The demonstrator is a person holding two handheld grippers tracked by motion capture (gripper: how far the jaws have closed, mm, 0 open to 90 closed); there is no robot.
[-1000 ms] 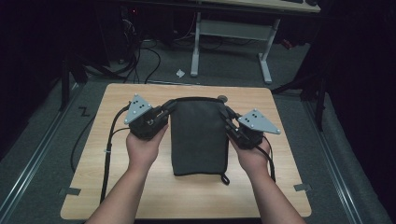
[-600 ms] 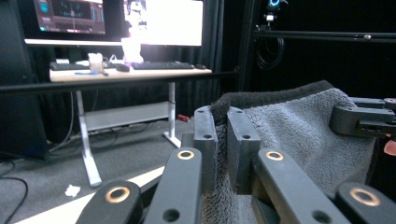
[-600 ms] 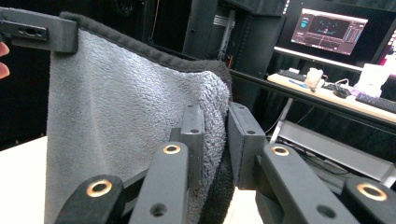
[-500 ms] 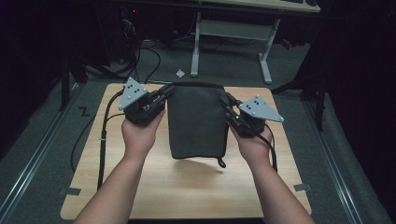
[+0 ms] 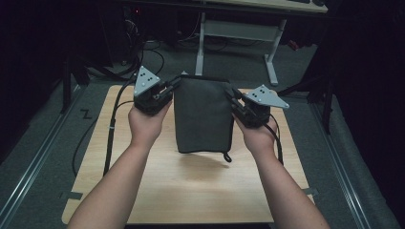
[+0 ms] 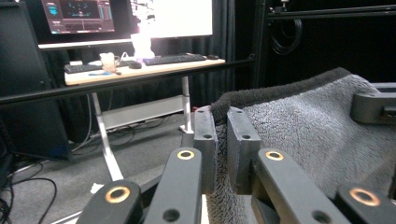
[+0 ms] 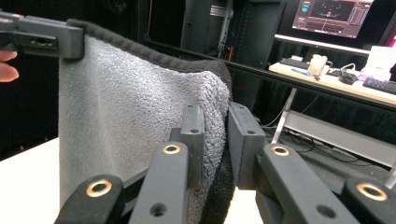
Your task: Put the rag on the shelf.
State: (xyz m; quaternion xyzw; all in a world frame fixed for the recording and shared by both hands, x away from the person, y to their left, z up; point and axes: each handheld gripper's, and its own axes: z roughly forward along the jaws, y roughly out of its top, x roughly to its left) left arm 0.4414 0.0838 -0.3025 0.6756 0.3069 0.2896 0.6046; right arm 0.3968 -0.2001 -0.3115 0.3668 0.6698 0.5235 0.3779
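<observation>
Left claw [image 5: 168, 88] is clamped on the top left corner of the grey towel [image 5: 203, 117], and the right claw [image 5: 236, 101] is clamped on its top right corner. Between them the towel hangs folded and upright above the wooden desk [image 5: 191, 191], its lower edge clear of the surface, a small cord dangling at its bottom right

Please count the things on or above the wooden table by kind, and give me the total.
Dark grey fleecy towel, held up by its top corners: 1
Hand-held gripper: 2, the left hand-held gripper and the right hand-held gripper, each shut on a corner of the towel
Light wooden table with rounded corners: 1
Total: 4
</observation>
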